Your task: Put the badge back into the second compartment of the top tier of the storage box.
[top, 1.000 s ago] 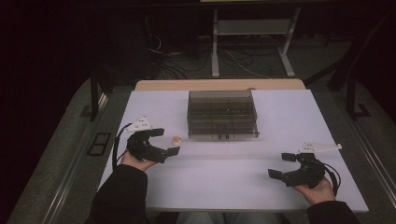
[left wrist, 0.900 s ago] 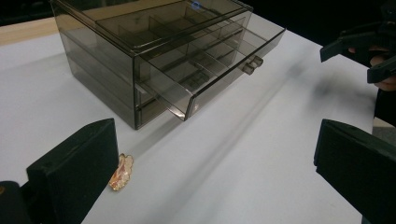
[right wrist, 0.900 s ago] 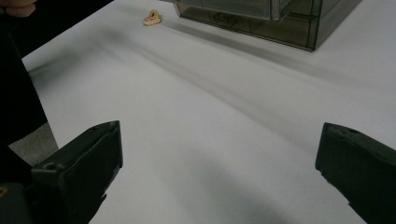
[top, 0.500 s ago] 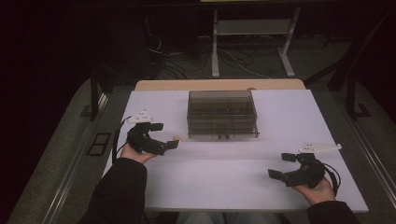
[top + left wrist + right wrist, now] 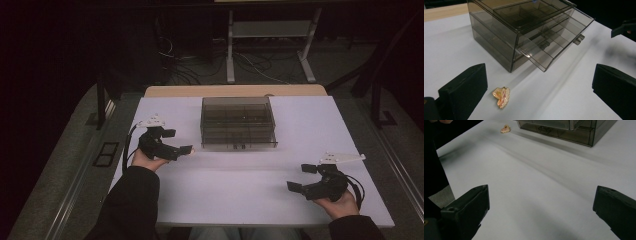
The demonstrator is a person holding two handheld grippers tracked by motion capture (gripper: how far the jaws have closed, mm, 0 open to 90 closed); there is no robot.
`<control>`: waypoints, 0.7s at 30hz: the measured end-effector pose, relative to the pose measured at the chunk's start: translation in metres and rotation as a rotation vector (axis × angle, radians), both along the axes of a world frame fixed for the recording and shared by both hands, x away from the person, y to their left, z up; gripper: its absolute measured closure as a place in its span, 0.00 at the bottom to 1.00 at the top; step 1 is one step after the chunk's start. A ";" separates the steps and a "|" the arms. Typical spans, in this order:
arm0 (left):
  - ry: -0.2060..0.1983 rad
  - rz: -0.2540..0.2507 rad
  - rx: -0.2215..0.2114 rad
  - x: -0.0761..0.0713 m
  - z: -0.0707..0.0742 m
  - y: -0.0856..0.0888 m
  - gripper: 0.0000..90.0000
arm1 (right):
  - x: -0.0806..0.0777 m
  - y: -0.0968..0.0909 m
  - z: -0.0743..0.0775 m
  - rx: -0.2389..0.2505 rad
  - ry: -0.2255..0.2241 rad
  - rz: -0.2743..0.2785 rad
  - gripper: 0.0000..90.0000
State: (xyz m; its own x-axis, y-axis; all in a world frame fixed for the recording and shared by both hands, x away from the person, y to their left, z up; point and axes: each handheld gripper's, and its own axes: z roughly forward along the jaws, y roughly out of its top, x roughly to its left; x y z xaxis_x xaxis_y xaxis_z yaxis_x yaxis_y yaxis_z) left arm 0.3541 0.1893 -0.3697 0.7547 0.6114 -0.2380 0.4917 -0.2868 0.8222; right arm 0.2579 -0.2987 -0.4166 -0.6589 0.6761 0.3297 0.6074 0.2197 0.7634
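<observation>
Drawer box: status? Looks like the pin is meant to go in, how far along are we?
Done: one drawer of the drawer box is pulled partly out. In hand: nothing; the left gripper is open, jaws straddling the gold pin, which lies on the table in front of the box. The right gripper is open, idle near the table's front right. Left, probably: grasp the pin, place it in the drawer, close it.

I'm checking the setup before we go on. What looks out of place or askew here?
A small gold-and-pink trinket lies loose on the white table, outside the smoky plastic drawer box. The box's upper drawer stands pulled partway out. Nothing looks spilled or broken.
</observation>
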 end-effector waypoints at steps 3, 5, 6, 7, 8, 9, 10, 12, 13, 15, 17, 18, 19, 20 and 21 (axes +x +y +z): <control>0.008 0.001 0.004 0.003 -0.003 0.000 0.00 | 0.000 0.000 0.000 -0.004 0.001 0.001 0.00; 0.012 0.003 0.003 0.006 -0.004 0.001 0.00 | 0.000 0.000 0.000 -0.004 0.001 0.001 0.00; 0.014 0.004 0.004 0.007 -0.005 0.001 0.00 | 0.000 0.000 0.000 -0.004 0.001 0.001 0.00; 0.014 0.004 0.001 0.008 -0.006 0.001 0.00 | 0.000 0.000 0.000 -0.004 0.002 0.000 0.00; 0.009 0.000 0.007 0.009 -0.007 0.001 0.00 | 0.000 0.000 0.000 -0.004 0.002 0.000 0.00; 0.016 0.006 0.005 0.009 -0.008 0.001 0.00 | 0.000 0.000 0.000 -0.004 0.002 -0.001 0.00; 0.021 0.011 0.001 0.010 -0.008 0.001 0.00 | 0.000 0.000 0.000 -0.004 0.003 -0.001 0.00; 0.026 0.010 0.005 0.012 -0.010 0.000 0.00 | 0.000 0.000 0.000 -0.004 0.002 0.000 0.00; 0.028 0.010 0.007 0.013 -0.011 0.001 0.00 | 0.000 0.000 0.000 -0.004 0.002 0.000 0.00; 0.037 0.006 0.014 0.015 -0.013 0.000 0.00 | 0.001 0.000 0.000 -0.005 -0.002 0.001 0.00; 0.040 0.002 0.018 0.017 -0.015 0.000 0.00 | 0.000 0.000 0.000 -0.003 0.004 0.004 0.00; 0.043 0.000 0.017 0.018 -0.016 0.000 0.00 | 0.000 0.000 0.000 -0.003 0.004 0.004 0.00; 0.044 -0.001 0.020 0.019 -0.017 0.000 0.00 | 0.000 0.000 0.000 -0.007 0.003 0.004 0.00; 0.045 -0.003 0.023 0.020 -0.019 -0.001 0.00 | 0.001 0.000 0.000 -0.007 0.004 0.006 0.00; 0.049 -0.004 0.027 0.021 -0.019 -0.001 0.00 | 0.001 0.000 0.000 -0.007 0.004 0.006 0.00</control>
